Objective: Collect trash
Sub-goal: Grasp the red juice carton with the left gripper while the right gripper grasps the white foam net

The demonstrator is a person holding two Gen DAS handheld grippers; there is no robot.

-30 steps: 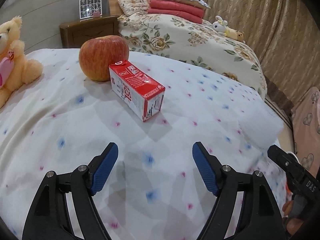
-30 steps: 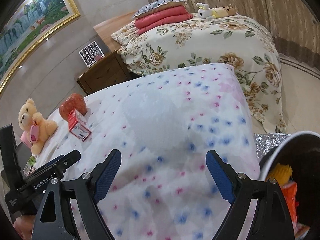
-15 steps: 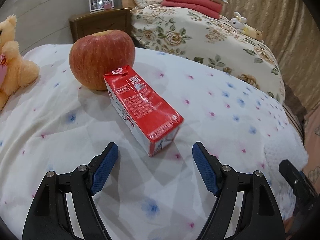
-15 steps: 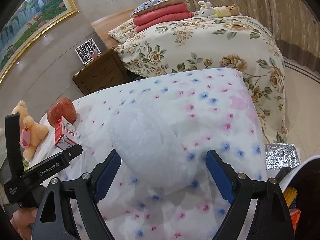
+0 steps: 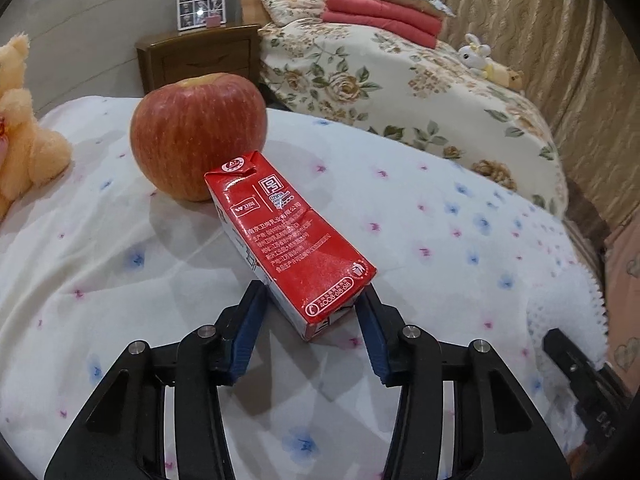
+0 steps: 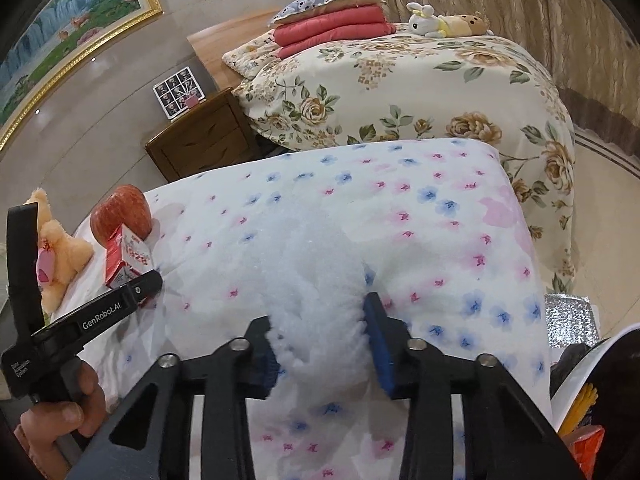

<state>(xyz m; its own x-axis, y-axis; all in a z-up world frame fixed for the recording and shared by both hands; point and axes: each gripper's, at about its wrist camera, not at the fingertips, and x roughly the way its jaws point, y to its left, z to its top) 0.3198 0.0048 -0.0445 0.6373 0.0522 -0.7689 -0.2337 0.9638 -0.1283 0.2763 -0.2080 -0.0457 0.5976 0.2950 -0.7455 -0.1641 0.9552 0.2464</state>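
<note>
Your work surface is a bed under a white quilted cover [image 5: 420, 216] dotted with small pink and blue flowers, filling the middle and bottom of both views. Behind it, at upper right, lies a second bed with a cream rose-printed cover [image 5: 400, 92].

At lower centre of the right wrist view sits a large white fluffy wad of foam wrap [image 6: 316, 280] on the cover. Your right gripper [image 6: 320, 336] has just been closing, and its blue pads now press into the near end of that wad from both sides.

In the left wrist view, a round red apple [image 5: 196, 136] stands left of centre, touching the far end of a red rectangular drink carton [image 5: 288, 240] that lies on its side and runs toward the camera. Your left gripper [image 5: 310, 312] has just been closing too; its pads sit against the two sides of the carton's near end.

At the lower right edge of the right wrist view you see the white rim of a dark bin [image 6: 588, 364] with yellow and orange scraps inside.
</note>
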